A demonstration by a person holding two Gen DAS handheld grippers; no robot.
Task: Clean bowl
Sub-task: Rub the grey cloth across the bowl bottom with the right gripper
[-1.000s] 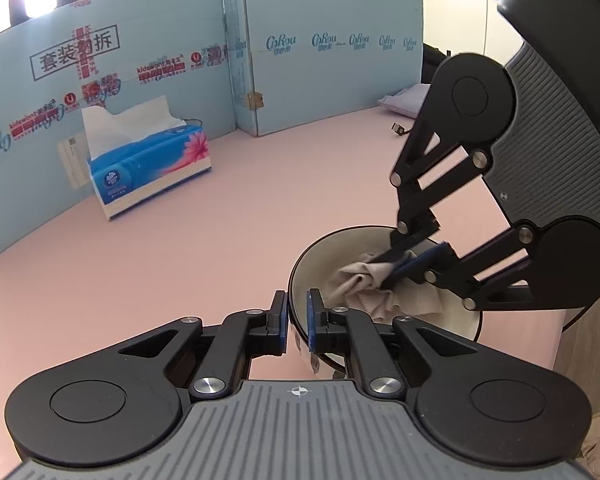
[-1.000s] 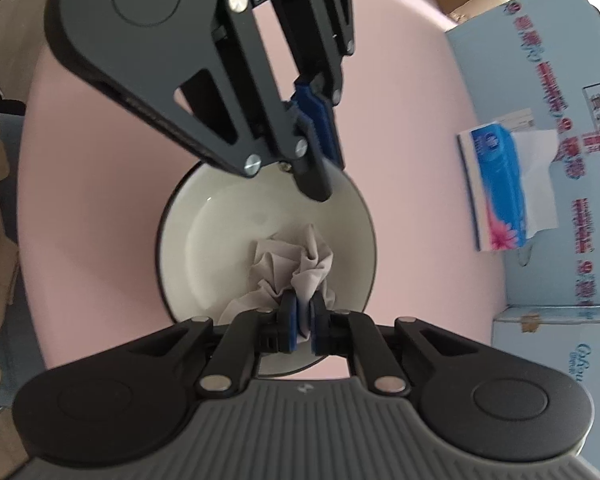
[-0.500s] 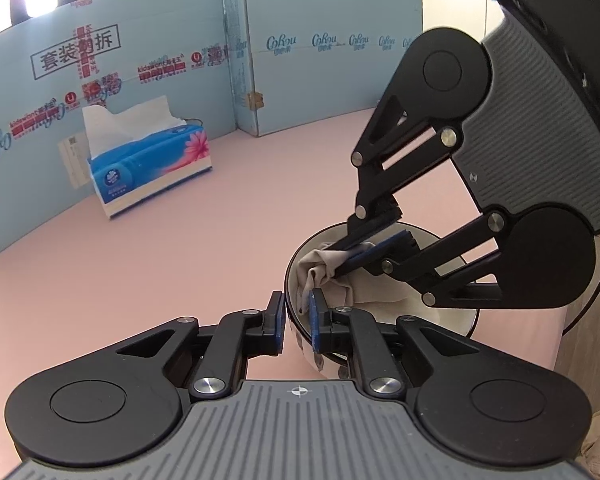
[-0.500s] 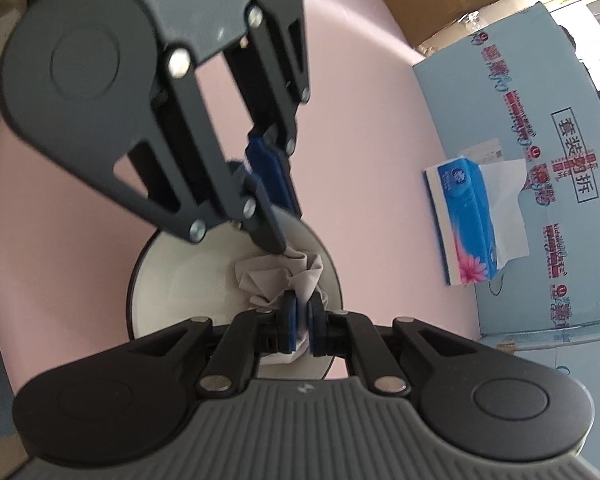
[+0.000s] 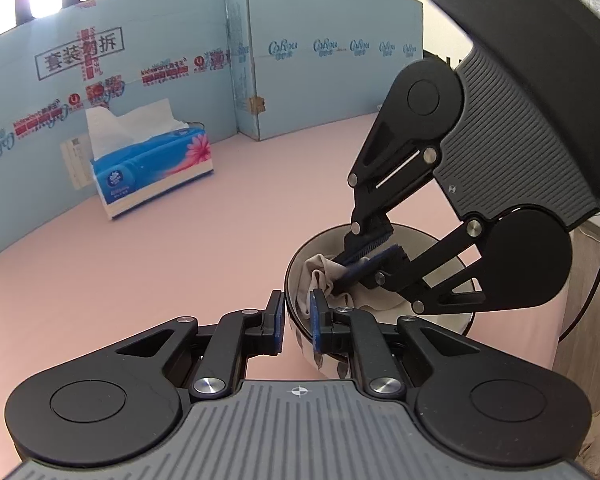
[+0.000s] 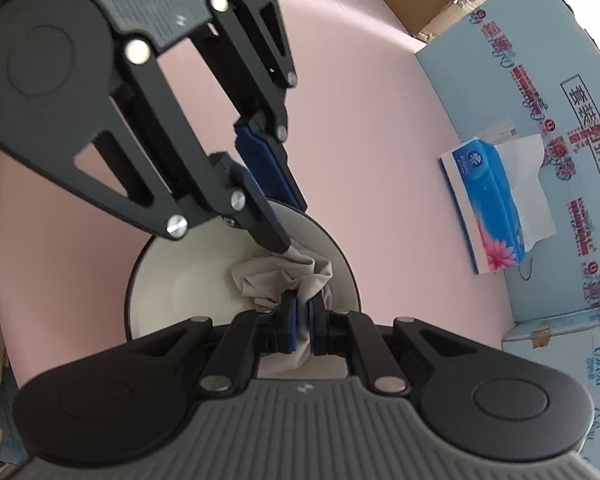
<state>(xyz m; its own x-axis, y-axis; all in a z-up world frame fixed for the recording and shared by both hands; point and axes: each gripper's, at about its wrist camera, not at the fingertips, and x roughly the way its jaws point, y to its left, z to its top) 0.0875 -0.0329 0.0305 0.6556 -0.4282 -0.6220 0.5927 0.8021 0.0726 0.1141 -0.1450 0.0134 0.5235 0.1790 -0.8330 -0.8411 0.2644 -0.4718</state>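
Bowl (image 5: pixel 380 280) wiping: my left tongs (image 5: pixel 296 316) pinch its rim.
My right tongs (image 6: pixel 302 320), just loosened, grip the cloth (image 6: pixel 284 276); I'd press it firmly around the wall.

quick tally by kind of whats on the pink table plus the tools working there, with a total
bowl: 1
cloth: 1
tissue box: 1
hand-held gripper: 2, left clamped on the bowl's rim, right shut on the cloth
blue cardboard panels: 2
total: 7
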